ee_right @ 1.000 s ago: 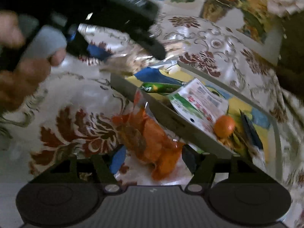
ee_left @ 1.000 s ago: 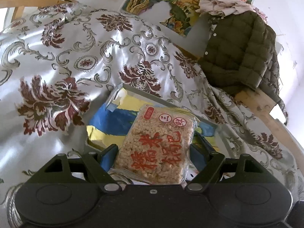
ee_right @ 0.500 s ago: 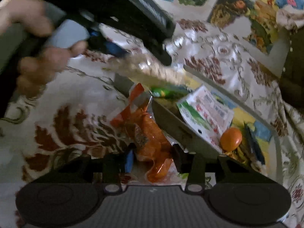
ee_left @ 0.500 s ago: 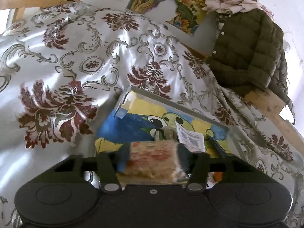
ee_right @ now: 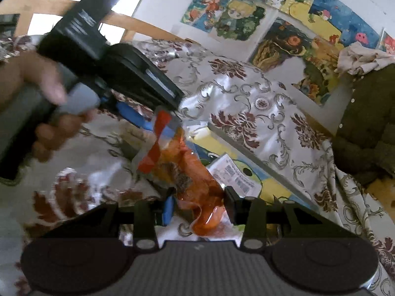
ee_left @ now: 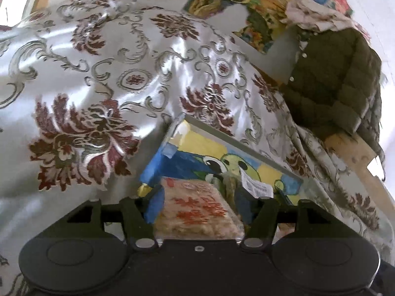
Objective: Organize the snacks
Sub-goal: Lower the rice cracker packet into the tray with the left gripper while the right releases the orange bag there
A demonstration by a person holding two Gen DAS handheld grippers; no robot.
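I am holding the left tongs [ee_left: 198, 203] over the near end of the tray [ee_left: 237, 143], low in the centre of the left wrist view. The rice cracker pack [ee_left: 197, 212] is lying between the blue pads, and the jaws are opening around it; I am seeing a sliver of gap on the right side, so I judge the pads are no longer pressing. It is sitting over the tray's painted floor, near the white packet [ee_left: 256, 186] just to its right.

In the right wrist view, the right tongs [ee_right: 196, 208] are clamping the bottom of the orange snack bag [ee_right: 190, 175], which is standing up into the middle of the frame, just short of the tray's near wall. The person's hand [ee_right: 47, 113] and the left tool are filling the upper left.

What worries me: the bag is soft and crinkly and I am pinching only its lower fold, so it may be slipping or flopping sideways as I carry it. Its red top is almost touching the left tool, so the two tools may be colliding over the tray. The cracker pack may be catching on a pad as I pull back, dragging it onto the patterned cloth [ee_left: 103, 79] covering the desk.
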